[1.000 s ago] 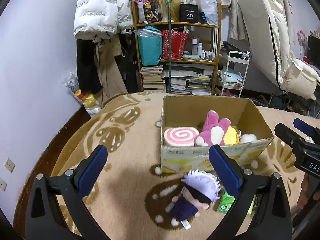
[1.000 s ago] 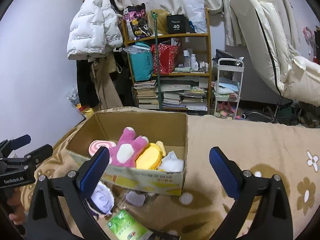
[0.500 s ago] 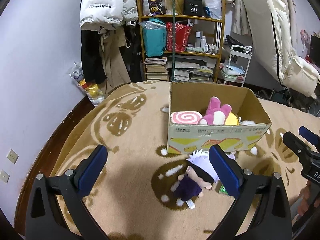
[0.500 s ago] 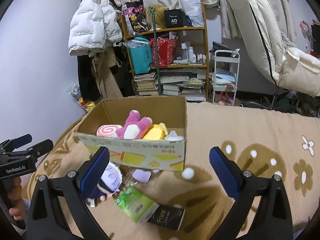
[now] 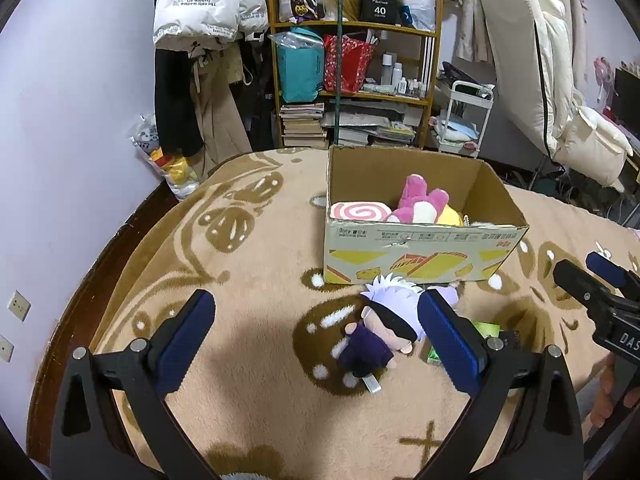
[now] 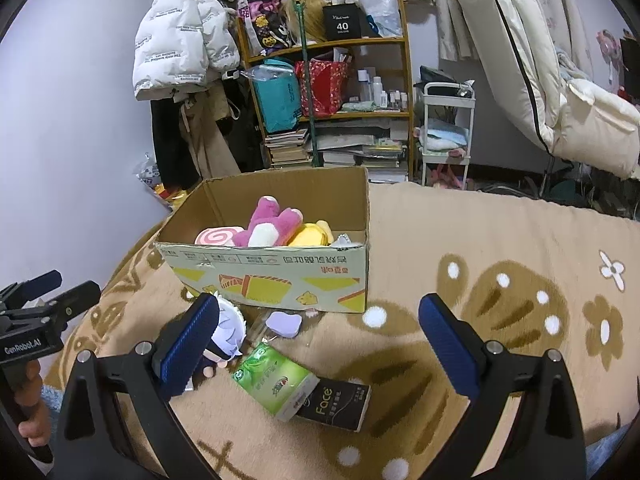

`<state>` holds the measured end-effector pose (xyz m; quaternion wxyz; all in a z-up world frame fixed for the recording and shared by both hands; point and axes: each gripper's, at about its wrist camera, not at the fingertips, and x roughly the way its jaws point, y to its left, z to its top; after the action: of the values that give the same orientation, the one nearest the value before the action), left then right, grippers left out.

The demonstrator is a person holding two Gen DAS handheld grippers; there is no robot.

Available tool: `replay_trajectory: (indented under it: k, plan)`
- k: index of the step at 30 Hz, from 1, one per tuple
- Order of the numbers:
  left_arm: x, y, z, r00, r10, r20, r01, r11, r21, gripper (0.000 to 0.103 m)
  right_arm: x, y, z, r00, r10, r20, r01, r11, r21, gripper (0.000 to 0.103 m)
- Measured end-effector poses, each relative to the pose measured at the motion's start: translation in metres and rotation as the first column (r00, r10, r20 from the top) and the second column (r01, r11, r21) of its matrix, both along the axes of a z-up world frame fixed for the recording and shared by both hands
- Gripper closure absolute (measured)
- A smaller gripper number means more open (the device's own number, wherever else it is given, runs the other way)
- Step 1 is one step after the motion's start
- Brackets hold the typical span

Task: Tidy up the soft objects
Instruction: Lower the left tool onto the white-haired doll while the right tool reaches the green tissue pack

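A cardboard box (image 5: 420, 256) (image 6: 272, 280) stands on the tan blanket and holds a pink swirl cushion (image 5: 360, 212), a pink plush (image 5: 420, 202) (image 6: 272, 224) and a yellow plush (image 6: 310, 234). A white-haired doll in dark clothes (image 5: 380, 330) lies in front of the box, partly hidden by my right gripper's left finger in the right wrist view (image 6: 228, 330). Beside it lie a lilac soft piece (image 6: 283, 323), a green tissue pack (image 6: 276, 378) and a black pack (image 6: 336, 402). My left gripper (image 5: 316, 344) is open and empty just before the doll. My right gripper (image 6: 316, 348) is open and empty above the packs.
A cluttered shelf (image 5: 352, 80) with books, bags and bottles stands behind the bed. A white jacket (image 5: 200, 4) hangs at left. A white cart (image 6: 446, 128) and a cream mattress (image 6: 560, 80) are at right. The wall with sockets (image 5: 18, 306) is at left.
Both grippers have pulled back and lower from the box, so the doll and packs on the blanket show more fully. Both stay open and empty.
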<state>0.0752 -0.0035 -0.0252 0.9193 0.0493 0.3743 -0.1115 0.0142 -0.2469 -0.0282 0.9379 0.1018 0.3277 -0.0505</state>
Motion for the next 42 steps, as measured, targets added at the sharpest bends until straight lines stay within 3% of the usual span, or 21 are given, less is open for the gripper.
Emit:
replay_trajectory:
  k: [5, 17, 23, 29, 42]
  plan:
    - [0.007, -0.001, -0.009, 0.999, -0.042, -0.003, 0.041, 0.999, -0.026, 0.003, 0.008, 0.007, -0.007, 0.999, 0.018, -0.052, -0.02, 0.999, -0.035, 0.0]
    - [0.023, -0.03, -0.035, 0.992, -0.119, -0.034, 0.12, 0.992, 0.036, 0.003, 0.03, 0.008, -0.028, 0.987, 0.043, -0.156, -0.051, 0.998, -0.043, 0.0]
    - [0.035, -0.036, -0.05, 0.979, -0.162, -0.124, 0.162, 0.987, -0.012, 0.003, 0.045, 0.01, -0.051, 0.958, 0.065, -0.278, -0.077, 0.996, -0.033, 0.0]
    - [0.046, -0.035, -0.06, 0.97, -0.162, -0.18, 0.154, 0.986, -0.058, 0.003, 0.05, 0.024, -0.061, 0.94, 0.117, -0.321, -0.141, 0.989, -0.054, 0.0]
    - [0.056, -0.052, -0.091, 0.938, -0.204, -0.279, 0.201, 0.979, -0.038, 0.003, 0.067, 0.047, -0.091, 0.883, 0.176, -0.435, -0.238, 0.967, -0.091, 0.0]
